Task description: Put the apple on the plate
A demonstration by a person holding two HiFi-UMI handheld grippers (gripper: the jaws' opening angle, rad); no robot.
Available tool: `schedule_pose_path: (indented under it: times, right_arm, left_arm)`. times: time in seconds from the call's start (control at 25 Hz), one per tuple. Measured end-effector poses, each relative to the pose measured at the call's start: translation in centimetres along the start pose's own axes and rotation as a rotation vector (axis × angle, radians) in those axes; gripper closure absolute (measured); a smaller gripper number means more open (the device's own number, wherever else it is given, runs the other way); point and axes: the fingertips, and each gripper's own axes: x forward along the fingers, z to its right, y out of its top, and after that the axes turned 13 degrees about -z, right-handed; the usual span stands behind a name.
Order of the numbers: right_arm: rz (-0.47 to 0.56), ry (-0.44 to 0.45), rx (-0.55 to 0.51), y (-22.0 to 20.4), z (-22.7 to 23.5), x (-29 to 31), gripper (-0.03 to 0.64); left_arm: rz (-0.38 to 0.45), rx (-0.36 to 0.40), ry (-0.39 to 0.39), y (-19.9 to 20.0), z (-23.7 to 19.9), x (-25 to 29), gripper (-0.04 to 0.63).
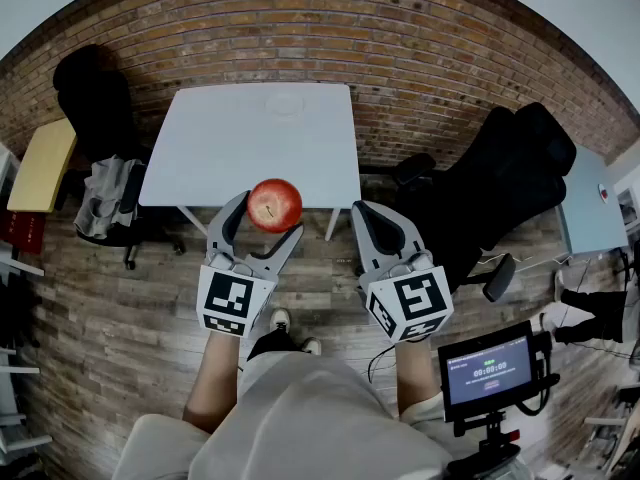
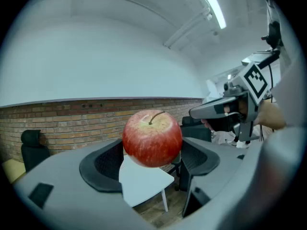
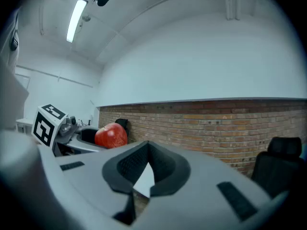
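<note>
A red apple [image 1: 274,205] hangs in the air between the jaws of my left gripper [image 1: 268,216], which is shut on it, just in front of the near edge of the white table [image 1: 220,168]. In the left gripper view the apple [image 2: 152,138] fills the gap between the black pads [image 2: 106,164]. A pale round plate [image 1: 285,103] lies at the far middle of the table. My right gripper [image 1: 362,213] is held beside the left at the same height, shut and empty; its pads [image 3: 125,166] meet at the tip. The apple [image 3: 111,135] shows to its left.
A brick wall [image 1: 420,58] stands behind the table. A black chair with a cloth on it [image 1: 105,183] is to the left, black office chairs [image 1: 500,183] to the right. A yellow side table [image 1: 42,163] sits far left, a screen on a stand [image 1: 488,370] near right.
</note>
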Motion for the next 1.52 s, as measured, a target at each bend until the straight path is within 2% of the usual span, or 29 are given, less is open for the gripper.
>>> schedule_pose_path:
  times: [0.36,0.52,0.72,0.96,1.2,1.52]
  right_arm:
    - [0.009,-0.018,0.039,0.0,0.1,-0.2,0.615]
    - [0.047,-0.036,0.049,-0.6,-1.2,-3.5,0.614]
    - [0.040,-0.033,0.045,-0.7,-0.3,-4.2,0.615]
    - [0.017,-0.006,0.055,-0.5,0.5,-0.9,0.614]
    - [0.017,0.001,0.044,-0.3,0.2,-0.2,0.614]
    - [0.006,-0.027,0.044,0.7,2.7,5.5,0.614]
  left_arm:
    - [-0.039,-0.003,-0.013,-0.3,-0.1,-0.2,0.218]
    - [-0.031,-0.009,-0.012,-1.5,1.6,-2.8,0.218]
    - [-0.015,-0.028,-0.018,-1.0,2.4,-2.7,0.218]
    - [-0.013,-0.043,-0.020,-0.9,0.4,-0.3,0.218]
    - [-0.003,-0.060,-0.014,-1.2,-0.6,-0.1,0.218]
    - [-0.016,-0.048,-0.039,-1.6,-4.5,5.7,0.218]
